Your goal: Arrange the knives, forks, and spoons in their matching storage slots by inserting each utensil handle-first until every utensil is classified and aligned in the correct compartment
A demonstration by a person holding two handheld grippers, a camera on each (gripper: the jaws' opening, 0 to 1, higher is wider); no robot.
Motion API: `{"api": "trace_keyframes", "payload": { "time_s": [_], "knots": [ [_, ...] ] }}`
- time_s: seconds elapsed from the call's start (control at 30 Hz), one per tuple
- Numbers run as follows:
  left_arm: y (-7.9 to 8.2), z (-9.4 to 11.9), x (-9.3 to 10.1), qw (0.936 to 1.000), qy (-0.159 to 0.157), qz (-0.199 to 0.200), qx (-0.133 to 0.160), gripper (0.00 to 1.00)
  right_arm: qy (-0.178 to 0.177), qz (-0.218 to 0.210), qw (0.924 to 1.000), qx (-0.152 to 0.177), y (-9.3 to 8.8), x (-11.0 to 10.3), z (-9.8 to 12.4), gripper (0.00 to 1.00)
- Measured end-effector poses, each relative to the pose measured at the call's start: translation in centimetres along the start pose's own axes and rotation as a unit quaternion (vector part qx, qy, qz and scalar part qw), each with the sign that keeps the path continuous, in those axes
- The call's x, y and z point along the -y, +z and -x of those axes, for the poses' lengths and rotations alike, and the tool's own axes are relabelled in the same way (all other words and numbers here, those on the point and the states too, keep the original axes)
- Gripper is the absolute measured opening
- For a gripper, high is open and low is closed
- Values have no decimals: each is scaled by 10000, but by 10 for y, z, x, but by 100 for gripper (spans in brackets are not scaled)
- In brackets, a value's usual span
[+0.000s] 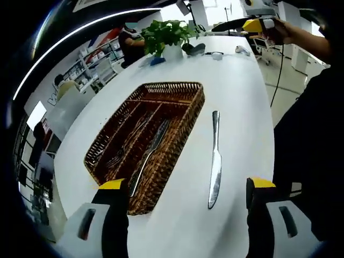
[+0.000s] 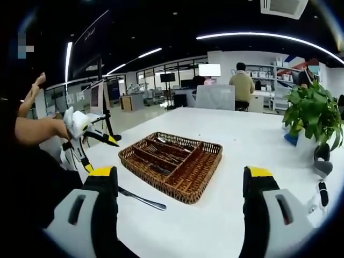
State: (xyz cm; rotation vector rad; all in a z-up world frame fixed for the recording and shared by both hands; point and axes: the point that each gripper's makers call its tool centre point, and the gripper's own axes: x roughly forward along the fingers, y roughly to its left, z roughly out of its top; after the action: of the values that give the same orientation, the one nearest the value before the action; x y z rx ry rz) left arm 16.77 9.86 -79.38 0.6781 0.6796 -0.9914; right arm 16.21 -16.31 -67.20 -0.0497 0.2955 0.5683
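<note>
Yellow-tipped and spread wide, my left gripper [image 1: 183,191] hangs over the white table [image 1: 236,97] with nothing between its jaws, and the one knife [image 1: 215,161] left outside lies just ahead of it, between the two tips and nearer the right one. It rests flat on the table beside the wicker tray [image 1: 185,121], close to the tray's long wall but apart from it, blade end toward me and handle pointing away. In the right gripper view my right gripper [image 2: 180,183] is likewise parted and empty, looking at the tray from the other side; the knife's end [image 2: 142,200] shows just past its left jaw, and the left gripper [image 2: 80,126] comes in from the left. Inside the tray I can make out forks [image 1: 121,156] in a middle slot and what looks like cutlery in the slot nearest the knife, though I cannot tell each piece apart. My judgement is that the step in hand is picking up this knife. To do it well I would come down across the handle, not the thin blade, pinch it squarely so it cannot pivot, lift it level, then turn it handle-first and slide it along the slot that already holds knives, keeping clear of the woven wall.
</note>
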Motion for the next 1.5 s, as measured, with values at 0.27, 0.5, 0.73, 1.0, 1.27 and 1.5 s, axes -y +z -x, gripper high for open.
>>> {"api": "trace_keyframes", "payload": {
  "time_s": [0.27,0.5,0.73,1.0,1.27,1.5],
  "knots": [
    [-14,-18,12,9970,-308,-564,-421,65,-80,-18,10000,25,2,5,3,99],
    [-25,-35,26,9939,-610,-650,-654,58,-67,-35,10000,17,0,2,2,99],
    [-39,-48,40,9880,-855,-868,-953,44,-72,-40,10000,7,-1,2,4,99],
    [-40,-53,49,9849,-1135,-860,-979,32,-103,-39,9999,-7,-2,4,5,99],
    [-41,-54,54,9781,-1380,-1058,-1146,24,-94,-50,9999,-15,-3,3,3,99],
    [-39,-54,60,9720,-1688,-1251,-1051,14,-38,-44,10000,-46,-3,-1,-1,98]
  ]
}}
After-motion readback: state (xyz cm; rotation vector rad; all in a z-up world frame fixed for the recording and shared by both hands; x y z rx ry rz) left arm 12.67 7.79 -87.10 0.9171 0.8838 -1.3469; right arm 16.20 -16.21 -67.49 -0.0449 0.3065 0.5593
